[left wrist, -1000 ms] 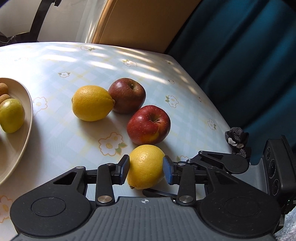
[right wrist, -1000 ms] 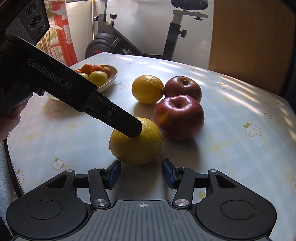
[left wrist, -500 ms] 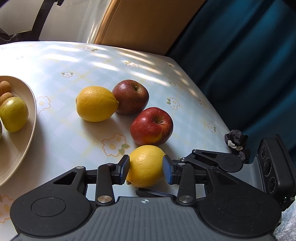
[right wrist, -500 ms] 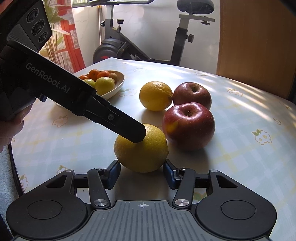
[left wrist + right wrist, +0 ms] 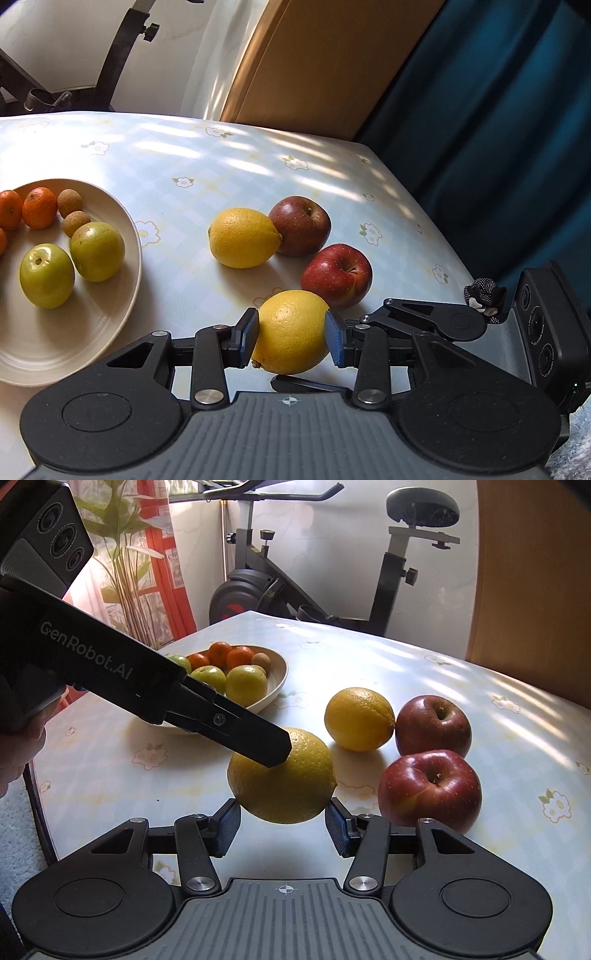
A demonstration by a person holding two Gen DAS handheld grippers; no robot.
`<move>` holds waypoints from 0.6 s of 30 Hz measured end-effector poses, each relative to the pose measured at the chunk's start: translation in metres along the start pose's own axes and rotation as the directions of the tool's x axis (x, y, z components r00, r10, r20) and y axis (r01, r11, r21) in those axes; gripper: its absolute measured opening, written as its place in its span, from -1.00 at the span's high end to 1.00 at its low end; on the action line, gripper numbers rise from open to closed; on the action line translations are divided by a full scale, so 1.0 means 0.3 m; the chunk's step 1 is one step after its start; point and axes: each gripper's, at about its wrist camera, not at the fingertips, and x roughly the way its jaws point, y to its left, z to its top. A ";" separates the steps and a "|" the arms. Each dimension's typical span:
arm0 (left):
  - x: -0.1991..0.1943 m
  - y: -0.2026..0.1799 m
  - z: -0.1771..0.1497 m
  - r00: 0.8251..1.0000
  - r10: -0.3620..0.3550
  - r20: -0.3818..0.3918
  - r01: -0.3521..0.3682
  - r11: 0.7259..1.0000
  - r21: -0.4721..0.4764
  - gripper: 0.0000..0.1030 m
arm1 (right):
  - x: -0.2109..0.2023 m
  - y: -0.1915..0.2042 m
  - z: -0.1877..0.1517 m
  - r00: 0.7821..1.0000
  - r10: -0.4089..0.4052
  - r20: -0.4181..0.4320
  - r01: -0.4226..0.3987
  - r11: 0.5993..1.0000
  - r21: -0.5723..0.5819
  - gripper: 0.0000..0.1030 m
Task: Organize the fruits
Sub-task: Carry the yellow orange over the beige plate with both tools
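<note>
Clamped on the near lemon (image 5: 291, 332), my left gripper (image 5: 291, 338) fills the bottom of the left wrist view, both blue pads pressing the fruit's sides at lower centre. Just above it sits the red apple (image 5: 337, 275), with a second lemon (image 5: 242, 237) and a darker apple (image 5: 301, 225) touching each other mid-frame. At the left edge the bowl (image 5: 125, 295) holds 2 green fruits, some small oranges and 2 brownish ones. My right gripper pokes in at lower right, next to the held lemon.

From the right wrist view, the same lemon (image 5: 282, 775) hangs at centre, and I judge it lifted clear of the table (image 5: 498, 709) from the shadow beneath. My left gripper's finger (image 5: 258, 740) crosses from upper left and bears on the lemon's top left. My right gripper (image 5: 282, 825) at the bottom stands unclenched: its pads flank the lemon's underside with a gap showing on each side, so I read it as gripping nothing. The bowl (image 5: 275, 686) lies in the middle left, behind the left gripper.

My worry is slip: the rind is round and waxy and only 1 pair of pads holds it, so a quick swing toward the bowl could roll it out. My right gripper sits close enough to knock the lemon or the red apple (image 5: 430, 788).
</note>
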 end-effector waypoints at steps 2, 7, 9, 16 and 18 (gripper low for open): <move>-0.025 0.020 0.010 1.000 0.014 0.015 -0.014 1.000 -0.002 0.20 | 0.015 0.020 0.034 1.000 0.012 0.003 -0.012 1.000 -0.016 0.09; -0.102 0.112 0.031 0.997 0.051 0.060 -0.049 0.998 -0.040 0.20 | 0.082 0.076 0.127 0.999 0.047 0.001 -0.047 0.996 -0.073 0.09; -0.122 0.150 0.038 0.995 0.067 0.069 -0.063 0.996 -0.057 0.20 | 0.116 0.097 0.161 0.998 0.068 -0.005 -0.068 0.994 -0.085 0.09; -0.171 0.277 0.045 0.990 0.113 0.080 -0.103 0.988 -0.115 0.20 | 0.236 0.173 0.245 0.993 0.110 -0.040 -0.115 0.984 -0.136 0.09; -0.178 0.304 0.046 0.990 0.120 0.080 -0.109 0.986 -0.127 0.20 | 0.267 0.195 0.262 0.992 0.118 -0.052 -0.124 0.981 -0.149 0.09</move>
